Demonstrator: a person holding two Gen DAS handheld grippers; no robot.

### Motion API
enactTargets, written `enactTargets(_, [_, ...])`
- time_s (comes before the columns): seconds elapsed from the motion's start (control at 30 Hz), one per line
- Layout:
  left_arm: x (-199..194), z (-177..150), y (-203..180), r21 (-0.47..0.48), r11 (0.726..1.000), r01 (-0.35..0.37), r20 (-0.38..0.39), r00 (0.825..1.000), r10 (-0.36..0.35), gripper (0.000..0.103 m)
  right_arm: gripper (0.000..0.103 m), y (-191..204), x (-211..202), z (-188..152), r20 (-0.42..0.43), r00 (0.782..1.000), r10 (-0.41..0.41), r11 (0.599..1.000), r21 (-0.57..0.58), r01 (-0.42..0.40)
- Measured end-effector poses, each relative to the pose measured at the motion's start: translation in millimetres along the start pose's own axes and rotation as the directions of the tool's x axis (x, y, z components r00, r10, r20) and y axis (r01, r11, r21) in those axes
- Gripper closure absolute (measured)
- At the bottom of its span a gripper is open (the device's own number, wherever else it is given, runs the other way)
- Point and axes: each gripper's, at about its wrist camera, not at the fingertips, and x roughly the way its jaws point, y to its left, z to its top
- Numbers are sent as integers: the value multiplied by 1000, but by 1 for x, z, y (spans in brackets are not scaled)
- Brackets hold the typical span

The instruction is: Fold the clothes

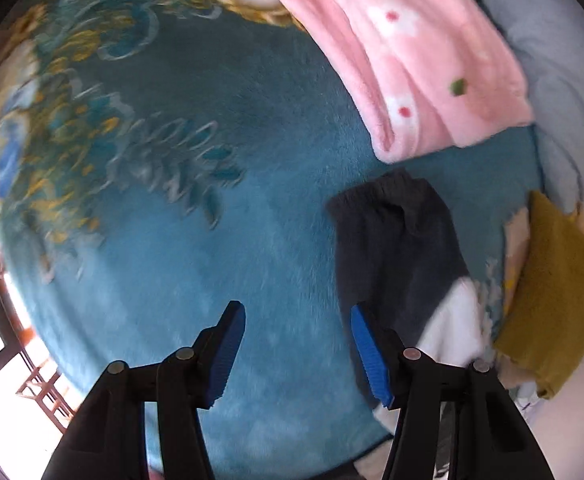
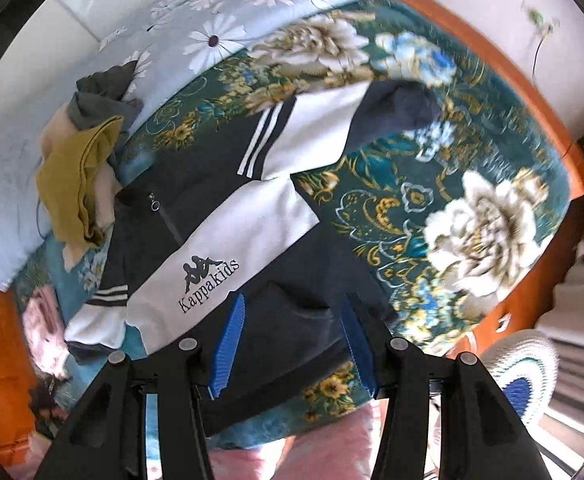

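Teal floral plush blanket covers the bed, fills most of both views; plain teal area under the left gripper, big cream peony prints on the right wrist side. Pale blue daisy-print sheet lies along the far edge of the blanket. No containers in view, all clothes lie loose on the bed.

Navy-and-white Kappakids jacket lies spread flat on the blanket, front up, zipper pull visible, one sleeve stretched out toward the far side with its dark cuff on the floral print. In the left wrist view only that navy sleeve and a bit of white show, at the right.

Pink fleece garment with white flowers lies on the blanket beyond the sleeve, apart from it. Mustard-yellow garment sits in a small heap with grey and cream pieces, just beside the jacket's collar side.

Right gripper hovers over the jacket's navy hem, jaws spread, nothing between them. Left gripper over bare blanket, jaws spread wide, empty, its right finger next to the sleeve
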Motion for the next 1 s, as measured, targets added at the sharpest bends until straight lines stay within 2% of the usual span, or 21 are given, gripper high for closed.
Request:
enactTargets(0.13, [26,24,-8,-16,1000,3,4,1000,-3,43,52,11,-23,-1,24,998,-61,998,1,61])
enactTargets(0.2, [36,32,-10,-46,999,28,7,1000,-28,43,51,17,-29,-1,28,996,-87,996,-2,88])
enactTargets(0.4, [53,39,-20,-84,996,13,4,1000,-13,43,52,31,-30,1,8,992,-125,992,-8,125])
enactTargets(0.43, [52,38,-21,-99,995,19,11,1000,-18,46,51,35,-28,1,3,992,-127,992,-14,127])
enactTargets(0.5, [52,37,-24,-93,994,54,6,999,-53,76,52,43,-24,2,-8,992,-124,992,-34,124])
enactTargets(0.53, [49,35,-26,-88,995,53,10,999,-53,82,52,48,-22,3,-11,992,-123,991,-45,123])
enactTargets(0.6, [44,33,-29,-78,996,52,19,999,-51,89,51,56,-17,5,-20,993,-113,992,-65,111])
enactTargets(0.7, [29,32,-23,-100,993,58,62,997,-52,91,52,64,-12,8,-23,996,-87,993,-86,85])
enactTargets(0.73, [22,34,-18,-110,993,42,91,995,-33,91,52,67,-10,9,-24,997,-79,993,-94,76])
enactTargets(0.83, [11,33,-12,-71,997,1,108,994,7,91,52,73,-5,11,-28,998,-54,992,-113,50])
enactTargets(0.97, [-28,-1,-44,49,995,83,182,979,-90,92,52,61,5,15,-36,999,-21,996,-87,17])
enactTargets(1.0, [-46,-17,-61,122,987,100,209,970,-125,92,52,56,7,16,-38,999,-8,997,-74,5])
